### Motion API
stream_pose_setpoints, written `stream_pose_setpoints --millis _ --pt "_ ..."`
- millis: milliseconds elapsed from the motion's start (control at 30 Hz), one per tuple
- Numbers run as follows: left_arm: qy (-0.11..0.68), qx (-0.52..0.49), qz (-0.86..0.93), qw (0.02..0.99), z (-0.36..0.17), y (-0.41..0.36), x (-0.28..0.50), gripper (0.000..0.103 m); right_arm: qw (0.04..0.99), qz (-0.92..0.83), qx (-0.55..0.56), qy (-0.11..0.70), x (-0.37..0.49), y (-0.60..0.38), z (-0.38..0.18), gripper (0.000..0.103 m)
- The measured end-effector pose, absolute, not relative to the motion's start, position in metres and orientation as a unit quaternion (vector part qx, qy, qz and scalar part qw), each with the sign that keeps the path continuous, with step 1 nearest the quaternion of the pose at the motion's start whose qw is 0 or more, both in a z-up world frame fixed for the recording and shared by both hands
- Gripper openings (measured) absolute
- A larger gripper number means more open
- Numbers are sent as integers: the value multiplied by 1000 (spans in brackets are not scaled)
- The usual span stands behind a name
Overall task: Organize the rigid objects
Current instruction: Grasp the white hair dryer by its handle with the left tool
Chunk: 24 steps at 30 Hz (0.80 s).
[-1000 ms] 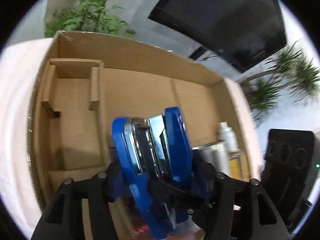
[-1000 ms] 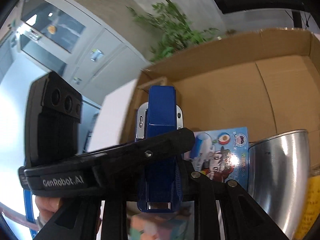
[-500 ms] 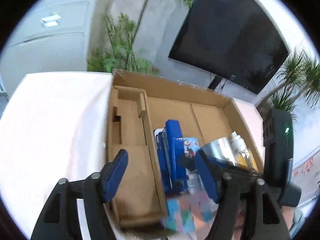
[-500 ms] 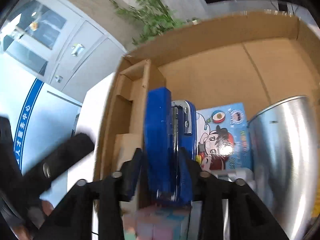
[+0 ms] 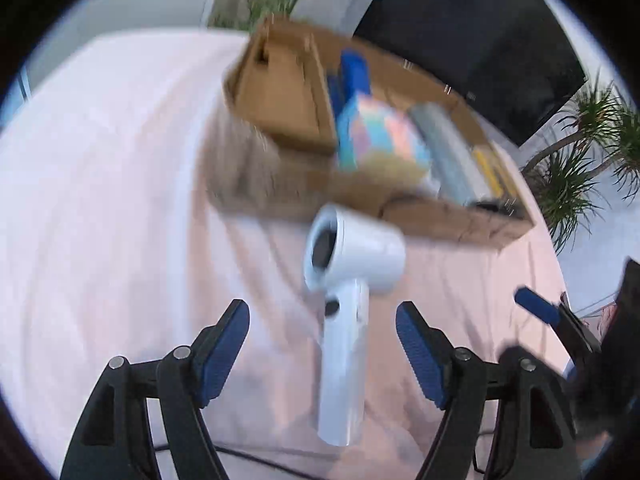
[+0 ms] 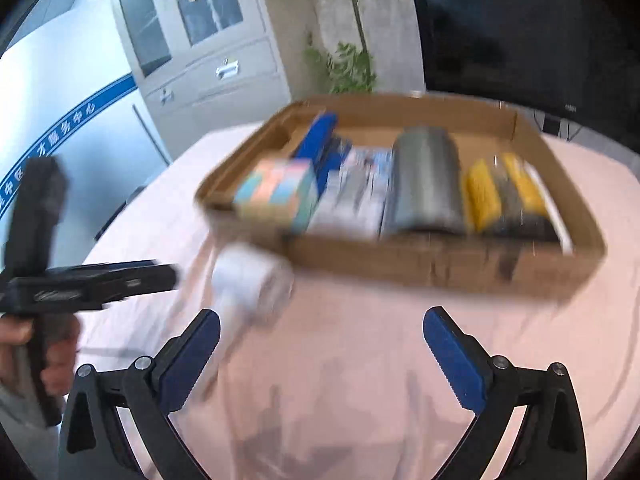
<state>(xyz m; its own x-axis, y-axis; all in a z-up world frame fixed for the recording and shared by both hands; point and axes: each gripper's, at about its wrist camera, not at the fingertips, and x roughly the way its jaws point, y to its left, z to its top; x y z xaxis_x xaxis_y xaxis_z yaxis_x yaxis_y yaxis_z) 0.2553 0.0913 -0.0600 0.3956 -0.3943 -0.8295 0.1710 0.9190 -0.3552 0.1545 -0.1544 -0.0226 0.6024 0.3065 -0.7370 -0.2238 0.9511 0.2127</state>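
Observation:
A white hair dryer (image 5: pixel 348 280) lies on the pink cloth in front of the cardboard box (image 5: pixel 440 216), its handle pointing toward me. My left gripper (image 5: pixel 322 344) is open and empty, its fingers either side of the handle but apart from it. My right gripper (image 6: pixel 322 344) is open and empty above the cloth; the dryer (image 6: pixel 248 280) lies at its left finger. The box (image 6: pixel 440 264) holds a blue stapler (image 6: pixel 316 140), a pastel block (image 6: pixel 276 188), a steel cup (image 6: pixel 424 180) and yellow items (image 6: pixel 504 188). Both views are blurred.
The pink cloth (image 6: pixel 360 380) covers the table around the box. The left compartment of the box (image 5: pixel 280 96) shows bare cardboard. A dark screen (image 5: pixel 480 28), plants (image 5: pixel 580 160) and grey cabinets (image 6: pixel 200 40) stand behind the table.
Both grippers have let go of the blue stapler, which now lies in the box, and pulled back out over the cloth. The hair dryer has come into view.

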Motion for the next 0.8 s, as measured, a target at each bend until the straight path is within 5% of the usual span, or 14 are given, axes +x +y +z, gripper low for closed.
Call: stream_pose_setpoints --millis 33,133,600,800 --pt "529 -110 -174 823 -65 88 256 49 890 153 52 426 148 -155 -26 102" --pt "552 -100 -180 808 -82 73 258 26 882 167 67 435 124 -169 -37 102" --pt "596 -179 -169 765 -98 -17 205 28 853 210 56 475 69 -228 -56 85" --pt "597 -187 -195 755 -103 -28 195 33 838 236 49 489 58 -208 -74 70"
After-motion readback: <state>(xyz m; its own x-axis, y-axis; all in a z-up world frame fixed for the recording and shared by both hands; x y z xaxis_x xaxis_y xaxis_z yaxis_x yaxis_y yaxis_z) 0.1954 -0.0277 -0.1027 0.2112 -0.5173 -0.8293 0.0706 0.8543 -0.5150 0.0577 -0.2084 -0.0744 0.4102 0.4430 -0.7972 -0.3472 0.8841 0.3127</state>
